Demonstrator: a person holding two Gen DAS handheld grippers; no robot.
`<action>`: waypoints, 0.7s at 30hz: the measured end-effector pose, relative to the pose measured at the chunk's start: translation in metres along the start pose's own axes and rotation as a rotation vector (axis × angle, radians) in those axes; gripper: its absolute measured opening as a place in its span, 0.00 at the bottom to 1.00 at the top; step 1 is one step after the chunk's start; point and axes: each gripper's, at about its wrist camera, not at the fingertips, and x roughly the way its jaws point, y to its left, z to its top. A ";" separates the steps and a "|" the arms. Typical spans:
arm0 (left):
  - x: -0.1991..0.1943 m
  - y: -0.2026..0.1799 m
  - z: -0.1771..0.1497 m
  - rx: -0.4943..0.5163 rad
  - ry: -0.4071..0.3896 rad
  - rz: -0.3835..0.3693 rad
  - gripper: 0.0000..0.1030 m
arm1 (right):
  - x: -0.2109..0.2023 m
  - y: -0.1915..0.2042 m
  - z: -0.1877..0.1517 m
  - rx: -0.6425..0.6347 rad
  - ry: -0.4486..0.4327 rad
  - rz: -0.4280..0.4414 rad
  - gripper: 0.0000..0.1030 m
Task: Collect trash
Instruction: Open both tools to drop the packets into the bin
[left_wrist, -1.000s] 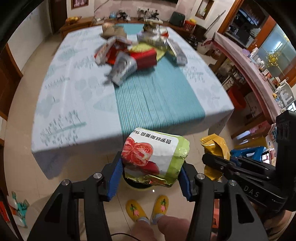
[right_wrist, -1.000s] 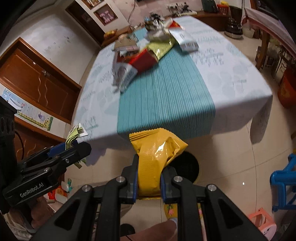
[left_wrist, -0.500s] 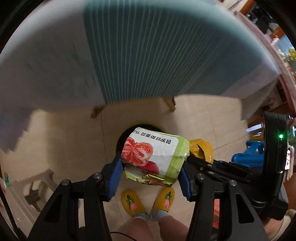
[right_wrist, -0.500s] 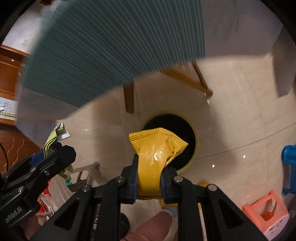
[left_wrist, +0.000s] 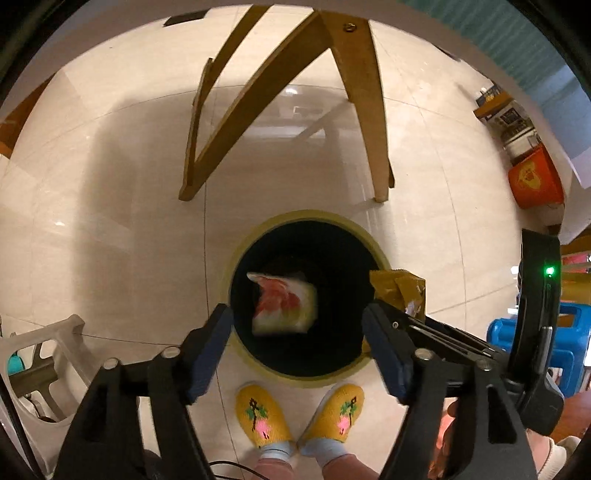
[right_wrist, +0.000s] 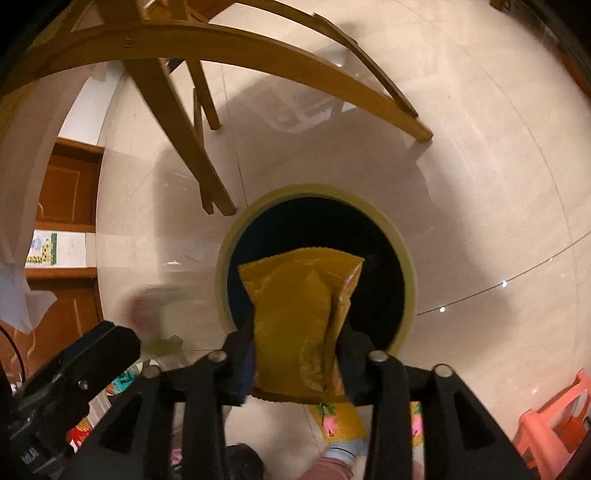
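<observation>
- The left gripper (left_wrist: 297, 326) hangs over the round trash bin (left_wrist: 236, 254). Its jaws have just been opening and stand wide apart, with nothing pinched between them.
- The tomato bag (left_wrist: 286, 304) is let go. It looks blurry inside the dark mouth of the bin, so I think it is falling in.
- At 3 o'clock from the tomato bag, the yellow bag (left_wrist: 399, 291) sits at the bin's rim, in the right gripper (right_wrist: 297, 354).
- The right gripper's jaws have just been opening too. The yellow bag is between them, but I cannot tell if the pads press it or have let it go.
- What could go wrong: in the left view the yellow bag is right at the rim at 3 o'clock. If it drops from there, it could hit the rim and slide onto the floor.
- It could also land on the yellow slippers (left_wrist: 299, 417) at 6 o'clock from the bin.
- The table legs (left_wrist: 362, 107) stand near the bin at 12 o'clock. A gripper swung that way could bump them.
- The left view shows the tomato bag in the bin. The right view does not, because the yellow bag hides that part.
- The right view shows the yellow bag's whole front over the bin's mouth. The left view shows only its crumpled top.
</observation>
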 end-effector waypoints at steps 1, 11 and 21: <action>0.000 0.002 0.000 -0.005 -0.002 0.002 0.84 | 0.003 -0.001 0.000 0.012 0.001 0.003 0.47; -0.022 0.015 0.001 -0.031 -0.026 0.032 0.88 | -0.016 0.003 -0.002 -0.019 -0.054 -0.015 0.66; -0.092 0.010 0.002 -0.029 -0.080 0.030 0.88 | -0.065 0.022 -0.007 -0.086 -0.064 -0.059 0.66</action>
